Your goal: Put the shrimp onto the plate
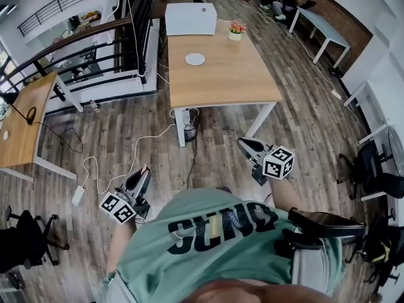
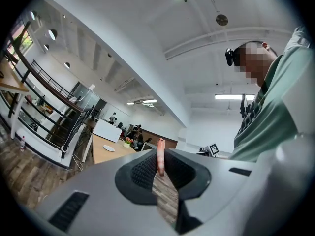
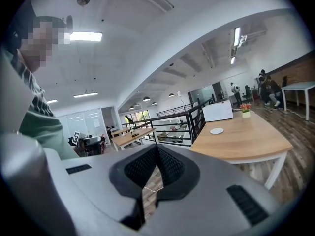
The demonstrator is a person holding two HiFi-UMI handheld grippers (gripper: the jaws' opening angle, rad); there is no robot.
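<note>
Left gripper (image 2: 161, 165) pinches the shrimp (image 2: 160, 154); right gripper (image 3: 157, 151) closed, empty; plate (image 1: 195, 59) well ahead.

The shrimp (image 2: 160, 157) is pale pink and the plate (image 1: 195, 59) white. The table (image 1: 240, 84) is light wood, the floor (image 1: 315, 128) streaky brown planks.

shrimp (image 2: 160, 157): hidden in head view | chair (image 1: 379, 169): cut by right edge

Head view looks steeply down; 2 gripper views look forward, level; all 3 share the far table (image 1: 221, 87) and plate (image 1: 195, 59).
</note>
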